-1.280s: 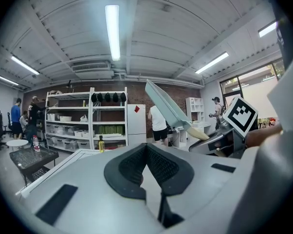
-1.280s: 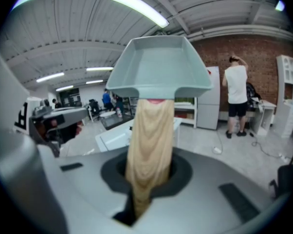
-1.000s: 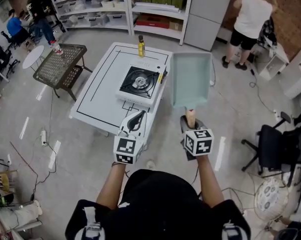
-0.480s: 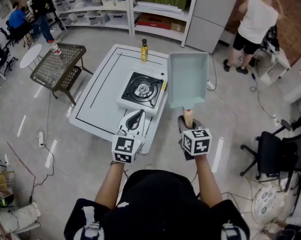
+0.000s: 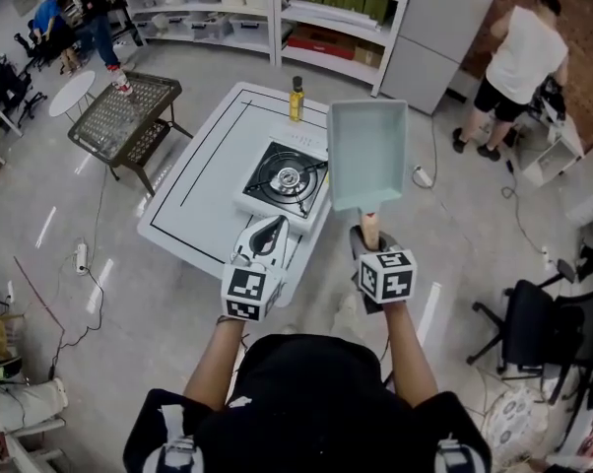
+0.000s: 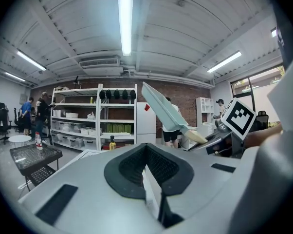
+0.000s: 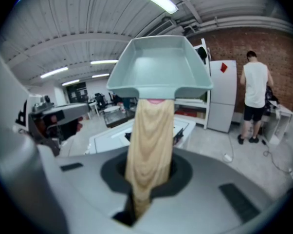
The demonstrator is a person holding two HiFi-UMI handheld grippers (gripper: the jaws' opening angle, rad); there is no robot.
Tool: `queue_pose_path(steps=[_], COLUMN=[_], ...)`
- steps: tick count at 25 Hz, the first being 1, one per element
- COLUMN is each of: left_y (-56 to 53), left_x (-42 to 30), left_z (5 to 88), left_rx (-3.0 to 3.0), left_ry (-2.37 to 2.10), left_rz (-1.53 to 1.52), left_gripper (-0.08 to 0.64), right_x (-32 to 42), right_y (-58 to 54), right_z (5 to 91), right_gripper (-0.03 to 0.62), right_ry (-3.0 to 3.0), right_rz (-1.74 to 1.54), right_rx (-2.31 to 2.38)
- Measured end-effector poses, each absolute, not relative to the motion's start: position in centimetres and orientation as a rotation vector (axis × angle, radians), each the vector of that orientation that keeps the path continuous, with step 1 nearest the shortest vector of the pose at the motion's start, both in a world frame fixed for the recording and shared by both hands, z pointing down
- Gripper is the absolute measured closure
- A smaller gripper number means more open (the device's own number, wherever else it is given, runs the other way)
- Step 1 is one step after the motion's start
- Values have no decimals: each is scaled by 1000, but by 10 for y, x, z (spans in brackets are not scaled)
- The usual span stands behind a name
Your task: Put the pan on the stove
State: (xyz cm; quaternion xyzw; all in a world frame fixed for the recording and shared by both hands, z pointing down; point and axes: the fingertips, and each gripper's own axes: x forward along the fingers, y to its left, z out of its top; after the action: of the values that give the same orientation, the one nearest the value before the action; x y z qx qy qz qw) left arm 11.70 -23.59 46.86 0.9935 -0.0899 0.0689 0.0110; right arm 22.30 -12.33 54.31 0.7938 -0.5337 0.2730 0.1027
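While the white table (image 5: pixel 203 180) is standing centre-left with the stove (image 5: pixel 287 177) sitting on its right half, a yellow bottle (image 5: pixel 296 99) is standing just beyond the stove at the far edge. Left gripper (image 5: pixel 265 239) is hovering over the table's near-right corner, jaws lying together with nothing between them. Pan (image 5: pixel 367 154), pale green and rectangular, is hanging in the air just right of the stove and not on it, overlapping the table's right edge in the head view. Right gripper (image 5: pixel 372 246) is clamping the pan's wooden handle (image 5: pixel 370 225), jaws nearly closed on it. A person (image 5: pixel 518 62) is standing far right, back turned.
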Motion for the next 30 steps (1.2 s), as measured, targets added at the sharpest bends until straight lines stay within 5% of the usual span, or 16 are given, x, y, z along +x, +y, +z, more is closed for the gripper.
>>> queue_pose_path(steps=[30], left_y=[-284], left_x=[158], left_z=[481], left_rx=[2880], left_ry=[-1081], left_rz=[279], left_gripper=[534], right_x=[293], right_y=[-239], right_z=[578], right_gripper=[548], right_ry=[-2027], right_rz=[783], right_rx=[1654])
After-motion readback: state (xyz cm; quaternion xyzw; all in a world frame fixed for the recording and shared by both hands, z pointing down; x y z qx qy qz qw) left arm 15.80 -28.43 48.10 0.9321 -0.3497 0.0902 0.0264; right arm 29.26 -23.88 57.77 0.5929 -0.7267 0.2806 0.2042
